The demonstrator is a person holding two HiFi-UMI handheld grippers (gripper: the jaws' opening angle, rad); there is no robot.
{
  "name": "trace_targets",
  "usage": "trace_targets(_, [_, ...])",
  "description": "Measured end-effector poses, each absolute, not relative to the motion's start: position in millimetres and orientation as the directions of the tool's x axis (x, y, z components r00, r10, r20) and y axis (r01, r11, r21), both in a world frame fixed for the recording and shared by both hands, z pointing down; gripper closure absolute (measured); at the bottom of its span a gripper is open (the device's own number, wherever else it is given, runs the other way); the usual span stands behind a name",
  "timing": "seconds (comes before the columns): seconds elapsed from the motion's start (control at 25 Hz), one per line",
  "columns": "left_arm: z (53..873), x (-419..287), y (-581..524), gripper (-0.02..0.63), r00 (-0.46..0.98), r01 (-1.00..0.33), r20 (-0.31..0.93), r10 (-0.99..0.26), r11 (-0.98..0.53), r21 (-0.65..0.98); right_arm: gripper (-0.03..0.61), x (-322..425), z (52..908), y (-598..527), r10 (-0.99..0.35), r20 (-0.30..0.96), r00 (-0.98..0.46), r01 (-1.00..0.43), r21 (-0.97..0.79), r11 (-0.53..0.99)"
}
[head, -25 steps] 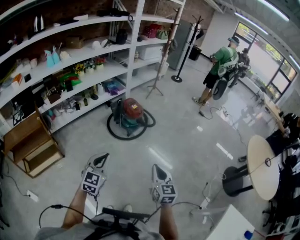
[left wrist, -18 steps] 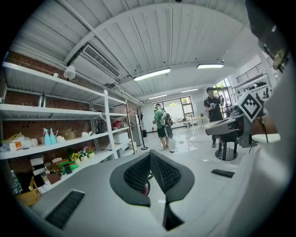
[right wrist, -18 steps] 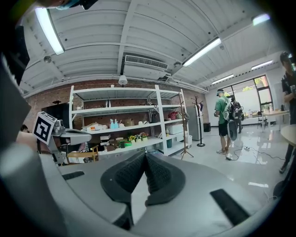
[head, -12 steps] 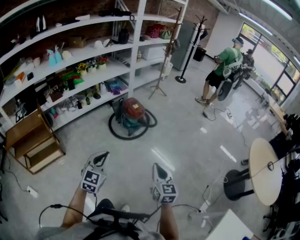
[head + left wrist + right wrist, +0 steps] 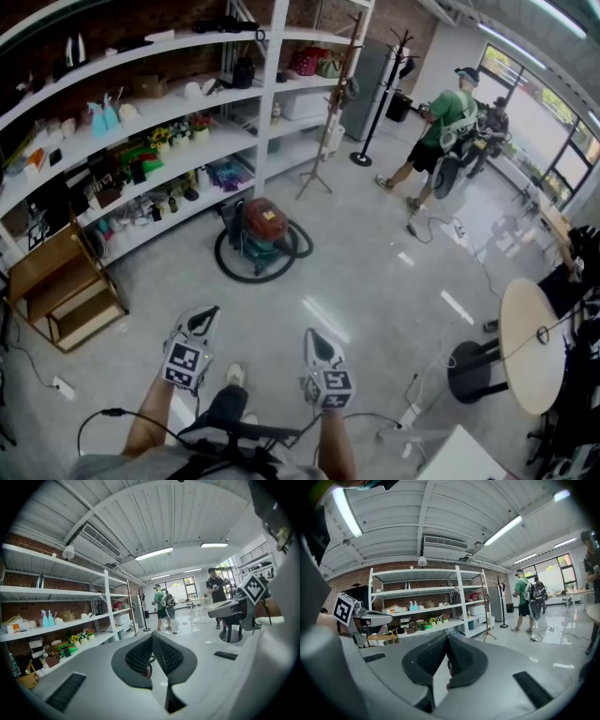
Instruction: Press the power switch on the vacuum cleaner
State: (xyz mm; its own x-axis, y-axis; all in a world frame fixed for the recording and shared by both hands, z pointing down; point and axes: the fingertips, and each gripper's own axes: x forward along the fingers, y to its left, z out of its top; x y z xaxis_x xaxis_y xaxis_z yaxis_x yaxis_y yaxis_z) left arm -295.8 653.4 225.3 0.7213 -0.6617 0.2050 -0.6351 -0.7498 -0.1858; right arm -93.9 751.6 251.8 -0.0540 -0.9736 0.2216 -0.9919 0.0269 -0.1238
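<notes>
Fingers (image 5: 136, 658) of left gripper (image 5: 201, 321) pressed together with nothing between, fingers (image 5: 461, 656) of right gripper (image 5: 315, 339) likewise closed tip to tip on nothing, both held side by side low over floor (image 5: 375, 281). Vacuum cleaner (image 5: 262, 225) with red top standing on floor well ahead of both grippers, just before bottom shelf of white shelving (image 5: 270, 103), black hose (image 5: 230, 265) looped round it. Person in green shirt (image 5: 450, 111) standing farther off near black coat stand (image 5: 378, 98), round table (image 5: 525, 349) toward right.
</notes>
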Motion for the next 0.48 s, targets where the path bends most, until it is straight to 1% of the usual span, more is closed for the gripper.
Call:
trace_targets(0.2, [226.8, -287.1, 618.9, 0.607, 0.727, -0.631, 0.208, -0.654, -0.756, -0.174, 0.568, -85.6, 250.8, 722.4, -0.975, 0.22, -0.04, -0.991, -0.134, 0.01])
trace_targets(0.48, [227.1, -270.7, 564.5, 0.607, 0.738, -0.621, 0.206, -0.642, -0.766, -0.164, 0.568, -87.2, 248.1, 673.5, -0.974, 0.222, -0.054, -0.989, -0.147, 0.022])
